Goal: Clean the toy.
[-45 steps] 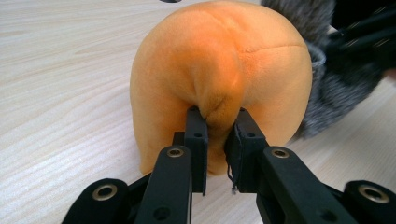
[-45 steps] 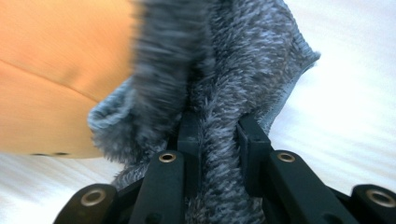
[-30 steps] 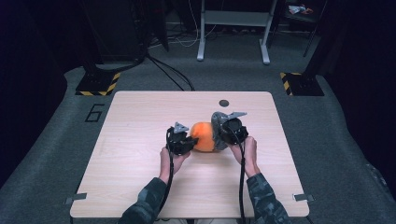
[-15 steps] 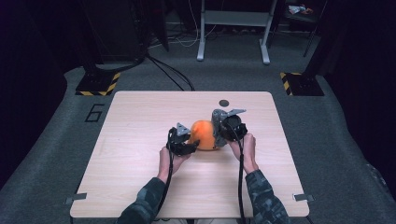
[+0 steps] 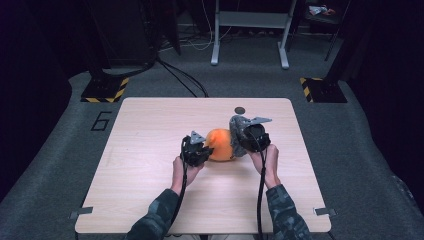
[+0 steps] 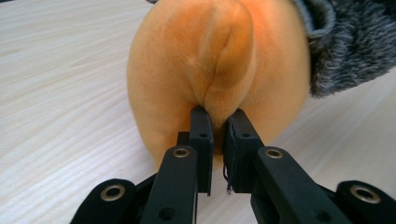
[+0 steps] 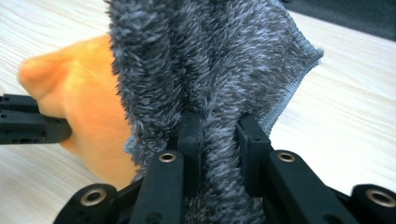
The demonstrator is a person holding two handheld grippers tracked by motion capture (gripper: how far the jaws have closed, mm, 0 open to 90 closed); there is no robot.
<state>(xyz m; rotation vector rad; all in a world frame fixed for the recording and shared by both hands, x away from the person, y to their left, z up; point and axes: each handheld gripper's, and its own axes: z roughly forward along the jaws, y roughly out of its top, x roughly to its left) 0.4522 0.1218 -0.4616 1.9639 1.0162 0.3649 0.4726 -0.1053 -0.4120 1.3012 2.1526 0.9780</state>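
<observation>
An orange plush ball (image 5: 220, 145) sits mid-table with a grey fuzzy cloth (image 5: 236, 131) draped on its right side. My left gripper (image 6: 218, 123) pinches a raised fold of the orange plush (image 6: 205, 60); its jaws have just been closing on that fold. In the high view the left gripper (image 5: 202, 150) is against the ball's left side. My right gripper (image 7: 219, 133) is shut on a bunch of the grey cloth (image 7: 210, 60), and it stands at the ball's right in the high view (image 5: 240, 140). The orange plush (image 7: 88, 93) shows behind the cloth.
The light wooden table (image 5: 150, 200) has a small dark round spot (image 5: 240, 110) near its far edge. Beyond it on the grey floor stand a white frame (image 5: 250, 30) and two bases with black-and-yellow stripes (image 5: 105, 90) (image 5: 320, 87).
</observation>
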